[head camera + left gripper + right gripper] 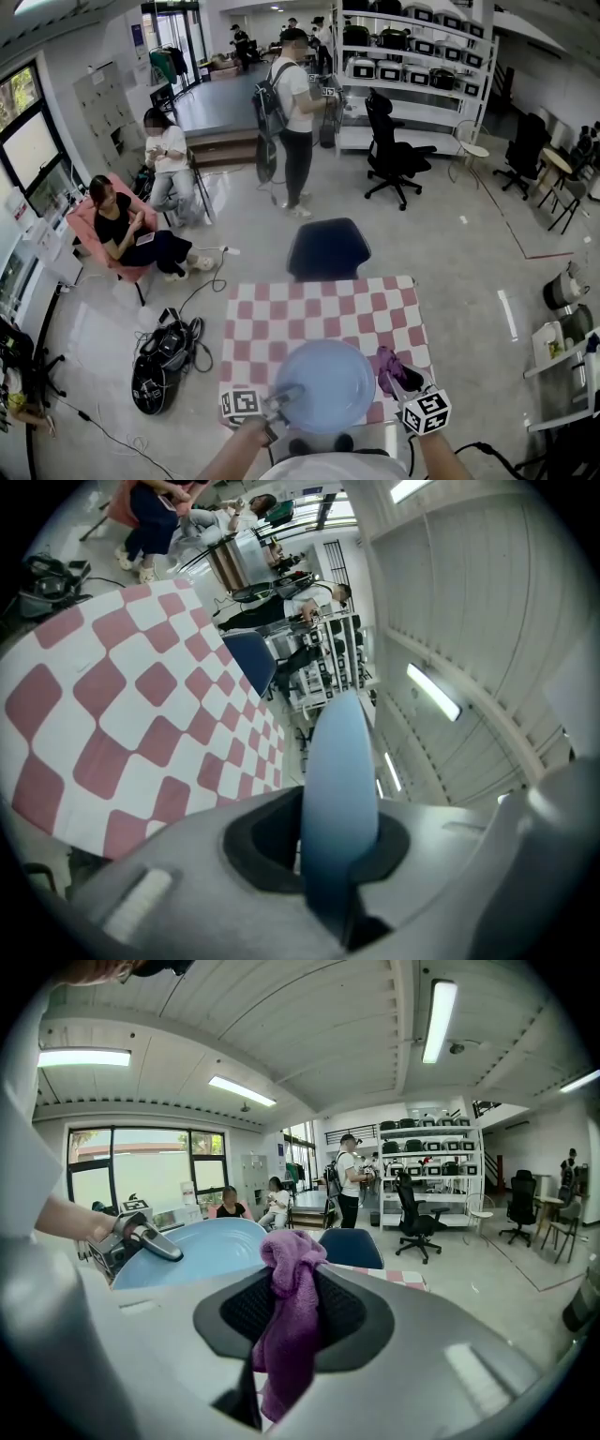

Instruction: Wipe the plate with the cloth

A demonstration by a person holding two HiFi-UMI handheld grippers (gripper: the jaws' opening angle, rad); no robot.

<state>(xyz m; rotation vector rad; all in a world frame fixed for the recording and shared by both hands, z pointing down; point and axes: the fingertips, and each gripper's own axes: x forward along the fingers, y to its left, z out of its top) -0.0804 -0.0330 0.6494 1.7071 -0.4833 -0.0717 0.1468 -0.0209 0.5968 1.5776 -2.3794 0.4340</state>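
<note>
Fingers of the left gripper clamp one blue plate; the right gripper pinches one purple cloth.

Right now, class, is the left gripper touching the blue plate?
Touching. In the left gripper view, the plate stands edge-on between the jaws of the left gripper, which are closed against both faces of its rim.
</note>
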